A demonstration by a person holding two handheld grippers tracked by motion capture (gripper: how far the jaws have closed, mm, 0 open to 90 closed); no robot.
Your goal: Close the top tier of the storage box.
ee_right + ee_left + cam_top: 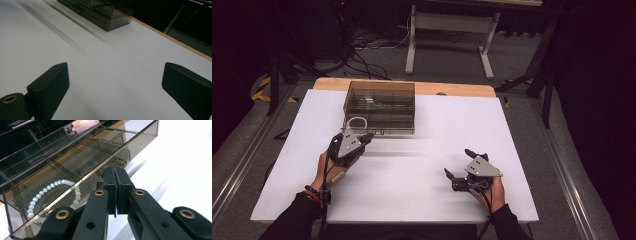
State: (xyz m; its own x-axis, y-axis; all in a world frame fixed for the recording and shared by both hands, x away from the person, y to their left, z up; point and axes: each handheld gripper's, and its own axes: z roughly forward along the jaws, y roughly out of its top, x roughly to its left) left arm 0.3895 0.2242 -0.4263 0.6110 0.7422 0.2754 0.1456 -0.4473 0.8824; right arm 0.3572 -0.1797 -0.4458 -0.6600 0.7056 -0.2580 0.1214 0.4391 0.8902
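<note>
A smoky clear box point(379, 107) with several compartments stands at the back of the white table. A white bead bracelet point(357, 121) lies inside its front left corner, and in the left gripper view the bracelet point(50, 192) shows through the box's tinted wall point(75, 157). My left gripper point(367, 136) sits just in front of the box, its jaws shut point(115, 173) with nothing between them, the tips close to the front face. My right gripper point(458, 162) rests at the front right of the table, well away from the box point(105, 12), its jaws wide open point(115, 77) over bare table.
The white table top point(412, 175) has a wooden strip point(452, 89) along its far edge. Beyond it are a white desk frame point(447, 35) and cables on the dark floor. A person's hands and dark sleeves come in from the bottom edge.
</note>
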